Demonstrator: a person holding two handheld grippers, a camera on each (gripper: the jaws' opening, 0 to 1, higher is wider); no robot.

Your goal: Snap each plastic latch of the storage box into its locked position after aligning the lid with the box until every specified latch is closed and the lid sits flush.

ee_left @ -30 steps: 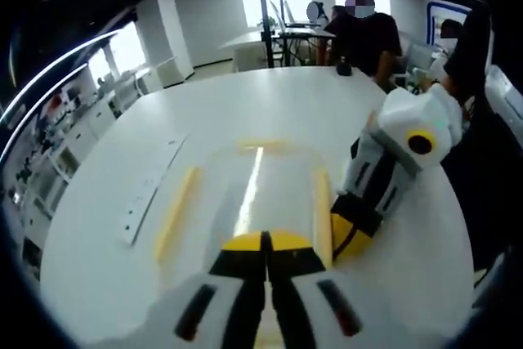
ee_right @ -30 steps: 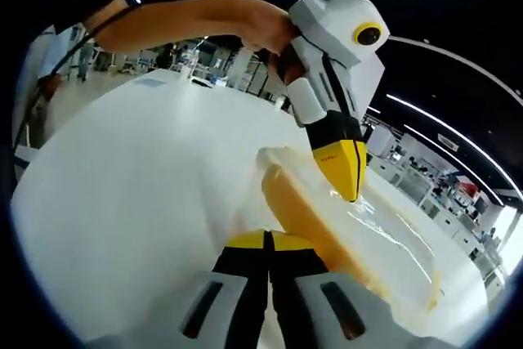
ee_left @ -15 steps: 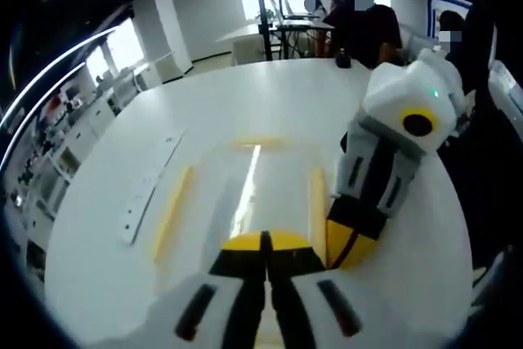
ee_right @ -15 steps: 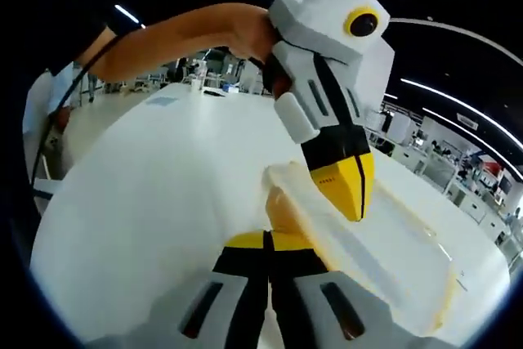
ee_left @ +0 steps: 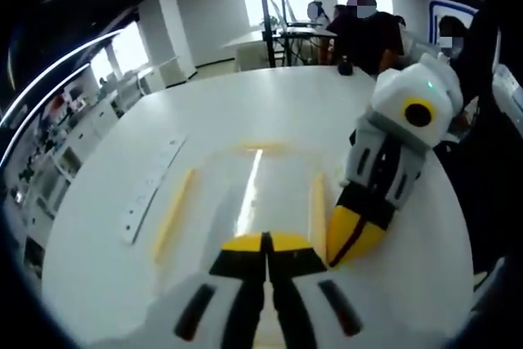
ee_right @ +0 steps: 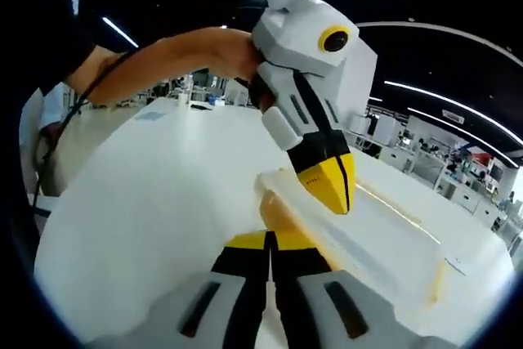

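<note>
A clear storage box [ee_left: 245, 190] with yellow latches lies on the white round table [ee_left: 270, 96], its lid on. My left gripper [ee_left: 265, 239] is shut, its tips over the near end of the lid. My right gripper [ee_left: 350, 241] comes in from the right, shut, its yellow tips against the right-hand latch [ee_left: 317, 202]. Another latch [ee_left: 174, 214] runs along the left side and one [ee_left: 261, 146] along the far end. In the right gripper view my right gripper [ee_right: 270, 239] touches a yellow latch [ee_right: 276, 212] on the box [ee_right: 384, 243]. There the left gripper [ee_right: 333, 192] points down at the lid's end.
A long white strip [ee_left: 151, 190] lies on the table left of the box. People [ee_left: 368, 30] stand at the table's far side. A bare arm [ee_right: 163, 46] holds the left gripper. Shelves and desks line the room beyond.
My right gripper has swung a little upright beside the right-hand latch, its tips staying there. The right gripper view has tilted and the left gripper looms closer. The box has not moved.
</note>
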